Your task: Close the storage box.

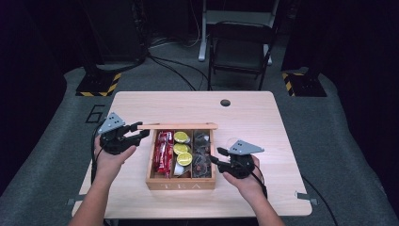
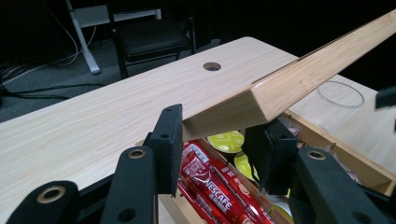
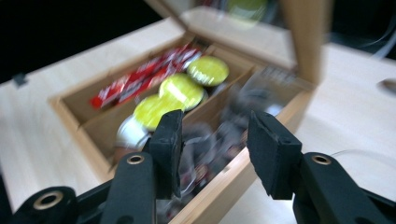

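Left gripper view puts us right at the action: the left gripper (image 2: pixel 217 140) has its black jaws clamped on the corner of the pale bamboo lid (image 2: pixel 299 79), holding it raised over the wooden tea box (image 1: pixel 181 181). That box sits near the front edge of the light wooden table (image 1: pixel 263 122), about midway between its left and right edges, with the lid standing up along its far side. The right gripper (image 3: pixel 215 149) hangs over the box's right-hand compartment, jaws apart, nothing between them, and its picture is blurred. To do this well, I'd say keep the left grip steady so the lid can't drop, and bring the right jaws straight down onto one dark packet (image 1: pixel 201 162), clear of the dividers. Now the count: one box, three compartments. Red Nescafé sticks (image 2: pixel 217 193) on the left, at least three, the exact number hard to tell. Three yellow-green capsules (image 1: pixel 181 149) in the middle. Dark packets on the right, too jumbled to count.
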A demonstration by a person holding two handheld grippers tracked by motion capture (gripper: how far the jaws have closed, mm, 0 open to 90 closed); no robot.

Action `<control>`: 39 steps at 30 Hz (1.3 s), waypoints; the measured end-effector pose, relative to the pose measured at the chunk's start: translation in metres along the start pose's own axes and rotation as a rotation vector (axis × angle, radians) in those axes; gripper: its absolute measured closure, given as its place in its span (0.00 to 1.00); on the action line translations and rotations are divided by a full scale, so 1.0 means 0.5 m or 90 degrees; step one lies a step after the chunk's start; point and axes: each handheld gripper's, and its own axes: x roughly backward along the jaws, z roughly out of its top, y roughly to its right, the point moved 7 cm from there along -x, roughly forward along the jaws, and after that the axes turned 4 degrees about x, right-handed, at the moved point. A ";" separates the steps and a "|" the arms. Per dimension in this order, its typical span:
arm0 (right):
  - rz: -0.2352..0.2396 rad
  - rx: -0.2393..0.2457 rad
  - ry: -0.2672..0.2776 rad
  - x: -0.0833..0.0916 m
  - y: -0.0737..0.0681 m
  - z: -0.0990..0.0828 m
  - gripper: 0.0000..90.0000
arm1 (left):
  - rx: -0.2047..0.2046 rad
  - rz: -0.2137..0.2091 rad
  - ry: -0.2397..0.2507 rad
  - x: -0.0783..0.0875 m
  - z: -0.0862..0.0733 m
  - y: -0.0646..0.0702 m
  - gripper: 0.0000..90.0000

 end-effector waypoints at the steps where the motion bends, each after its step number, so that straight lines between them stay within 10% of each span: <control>1: 0.007 0.001 -0.005 -0.006 -0.004 -0.006 0.61 | 0.000 -0.001 0.000 0.000 0.000 0.000 0.64; 30: 0.073 0.034 -0.085 -0.110 -0.054 -0.061 0.48 | -0.003 -0.007 -0.002 -0.001 -0.004 -0.001 0.63; 39: 0.076 0.048 -0.110 -0.124 -0.052 -0.075 0.67 | 0.002 -0.013 0.000 -0.002 -0.005 -0.001 0.62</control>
